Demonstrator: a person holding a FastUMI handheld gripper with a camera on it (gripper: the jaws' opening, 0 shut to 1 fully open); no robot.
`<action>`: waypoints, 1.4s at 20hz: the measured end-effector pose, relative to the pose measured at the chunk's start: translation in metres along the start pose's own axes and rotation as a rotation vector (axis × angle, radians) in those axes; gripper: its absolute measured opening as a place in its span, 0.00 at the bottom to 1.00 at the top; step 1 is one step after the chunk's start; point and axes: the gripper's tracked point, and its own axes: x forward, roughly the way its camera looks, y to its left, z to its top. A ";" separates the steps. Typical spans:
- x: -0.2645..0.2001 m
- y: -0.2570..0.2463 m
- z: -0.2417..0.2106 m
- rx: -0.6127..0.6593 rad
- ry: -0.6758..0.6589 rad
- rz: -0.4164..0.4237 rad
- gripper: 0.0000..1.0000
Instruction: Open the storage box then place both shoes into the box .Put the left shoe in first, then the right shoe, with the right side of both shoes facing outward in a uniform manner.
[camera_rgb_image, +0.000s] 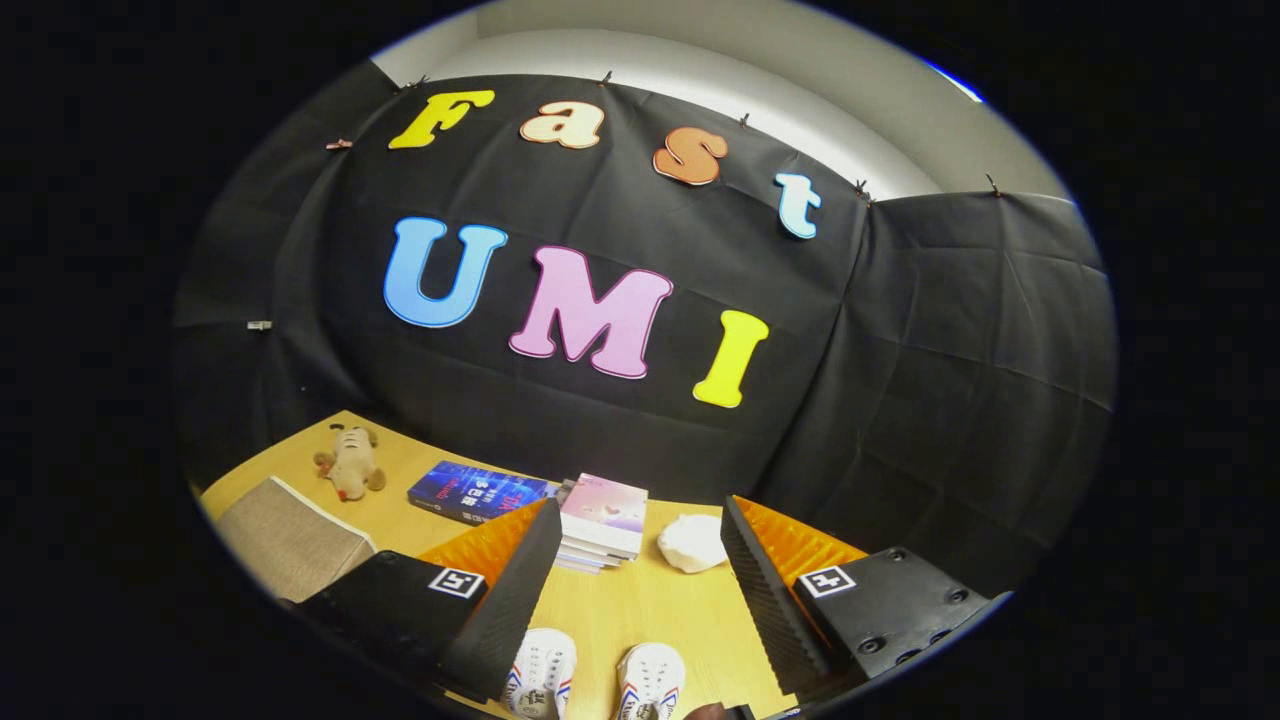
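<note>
Shoes low between spread fingers, box off to the left

The gripper (640, 590) is held wide open and empty; two white shoes (595, 680) lie side by side on the wooden table (640, 610) between its fingers, toes pointed ahead, while the beige storage box (290, 540) is seen beyond the left finger.

Staged recording booth, not a lived-in room. Black cloth wall (900, 400) pinned up with small clips along its top edge, creased in fold lines, wrapping around the table on three sides; plain pale room wall (760, 90) showing above it at the upper part of the frame. Light wooden table (640, 610) at the lower part, dressed with household props: a plush toy (349, 461) at lower left, a dark book (476, 491) beside it, a stack of books (602, 522) at centre, a white crumpled lump (692, 542) to its right, a beige fabric box (290, 540) at far lower left, and a pair of white shoes (595, 680) at the bottom edge.
</note>
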 end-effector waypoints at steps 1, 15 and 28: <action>0.002 0.010 -0.001 0.021 0.003 0.049 0.98; -0.010 0.143 -0.091 0.553 0.333 0.887 0.99; -0.035 0.203 -0.215 1.005 0.830 1.328 0.98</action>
